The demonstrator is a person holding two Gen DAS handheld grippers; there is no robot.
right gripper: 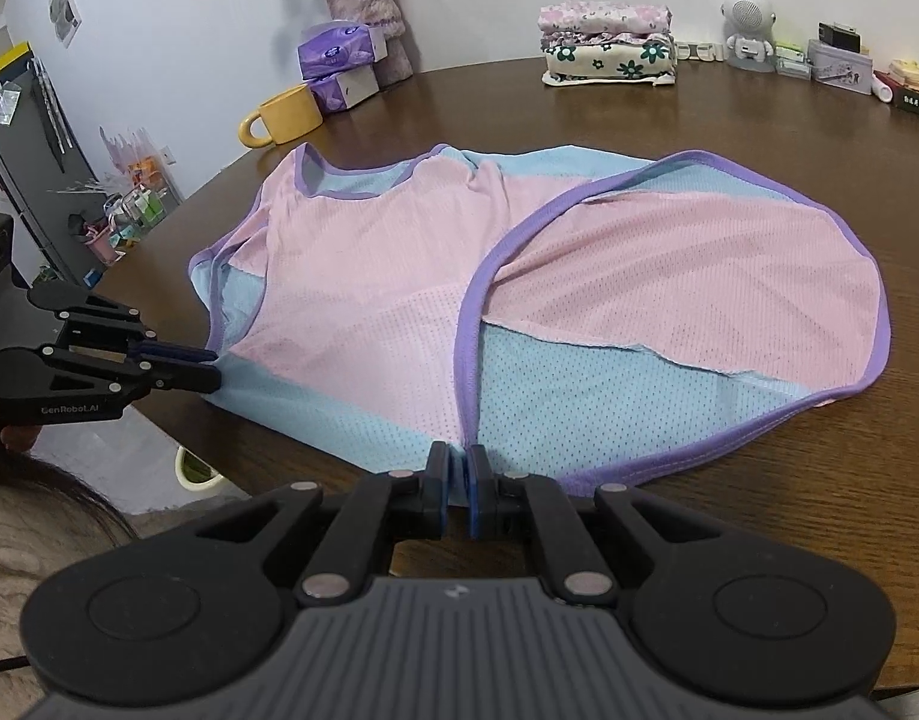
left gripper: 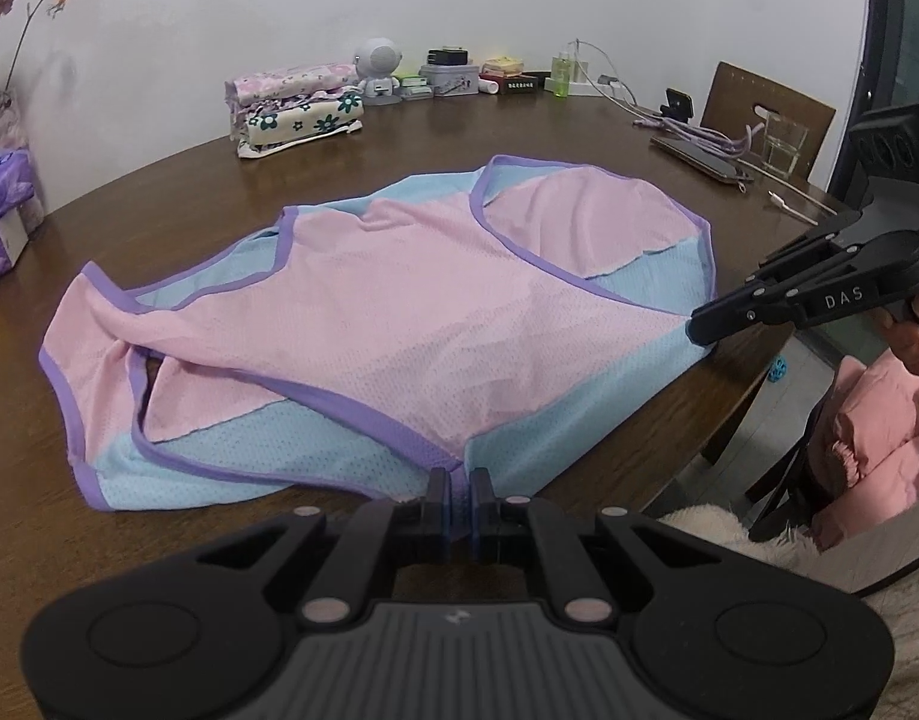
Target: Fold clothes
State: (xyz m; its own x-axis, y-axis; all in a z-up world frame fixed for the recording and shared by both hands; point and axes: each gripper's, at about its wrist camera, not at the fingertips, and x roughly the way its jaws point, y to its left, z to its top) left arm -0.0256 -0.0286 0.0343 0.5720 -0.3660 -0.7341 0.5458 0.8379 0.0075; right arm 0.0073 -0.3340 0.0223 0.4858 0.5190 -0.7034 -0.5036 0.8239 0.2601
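Note:
A pink and light-blue mesh garment point(left gripper: 399, 312) with purple trim lies spread flat on the brown wooden table point(left gripper: 519, 138). My left gripper point(left gripper: 457, 483) is shut on its near hem, where pink meets blue. In the right wrist view that gripper point(right gripper: 216, 367) pinches the garment's point(right gripper: 369, 300) left blue corner at the table edge. My right gripper point(right gripper: 457, 471) is shut on the blue hem close to the camera. From the left wrist view it point(left gripper: 696, 330) comes in from the right, clamped on the blue corner.
A stack of folded floral clothes point(left gripper: 297, 111) sits at the back, next to a white figurine point(left gripper: 380, 69) and small boxes. A yellow mug point(right gripper: 285, 114), purple tissue packs point(right gripper: 339, 54) and a vase point(right gripper: 369, 6) stand far left. A phone and cables point(left gripper: 699, 156) lie at right.

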